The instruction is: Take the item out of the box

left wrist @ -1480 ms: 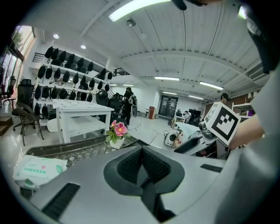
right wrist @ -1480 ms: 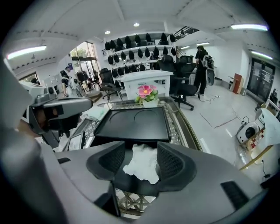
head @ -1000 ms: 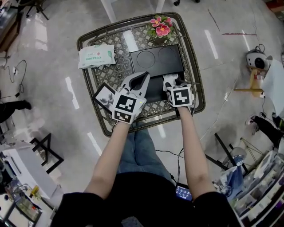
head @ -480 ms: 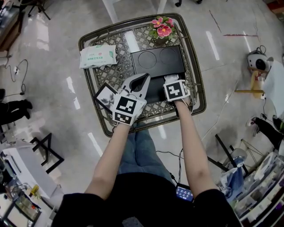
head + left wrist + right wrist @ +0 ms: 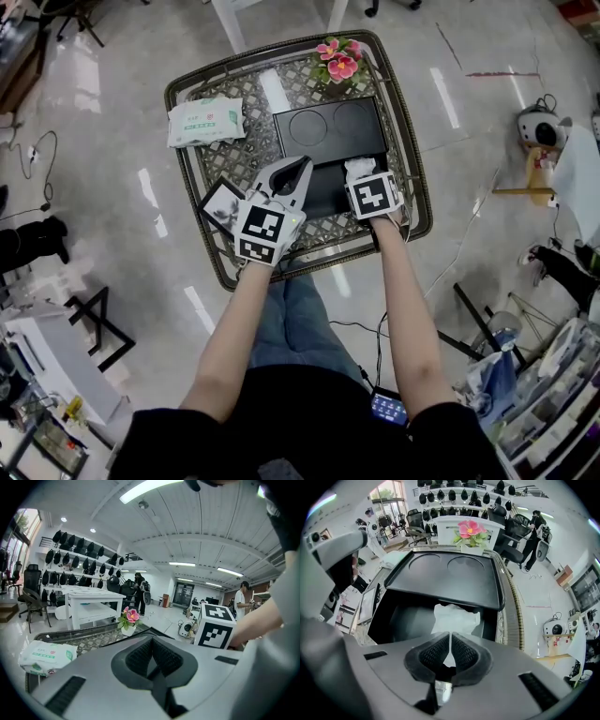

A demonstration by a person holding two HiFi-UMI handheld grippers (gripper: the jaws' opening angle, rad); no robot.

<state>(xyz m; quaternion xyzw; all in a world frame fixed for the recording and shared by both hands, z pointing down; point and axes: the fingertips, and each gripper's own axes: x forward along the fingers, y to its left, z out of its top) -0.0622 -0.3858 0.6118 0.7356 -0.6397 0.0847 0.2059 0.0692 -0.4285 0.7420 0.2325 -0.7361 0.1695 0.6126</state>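
White wrapped item (image 5: 357, 168) sits at the right end of the open black box (image 5: 323, 195) on the lattice table (image 5: 214, 251) in the head view, under the right gripper (image 5: 362, 178); the left gripper (image 5: 302, 171) hovers at the box's left part. The left gripper view shows its jaws together with nothing between them, beyond them a flower pot (image 5: 128, 622). In the right gripper view, the jaws have just been closing and pinch the item's white wrapping, inside the box.

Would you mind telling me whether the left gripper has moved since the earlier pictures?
No: the left gripper stays by the picture frame, its tips over the black box.
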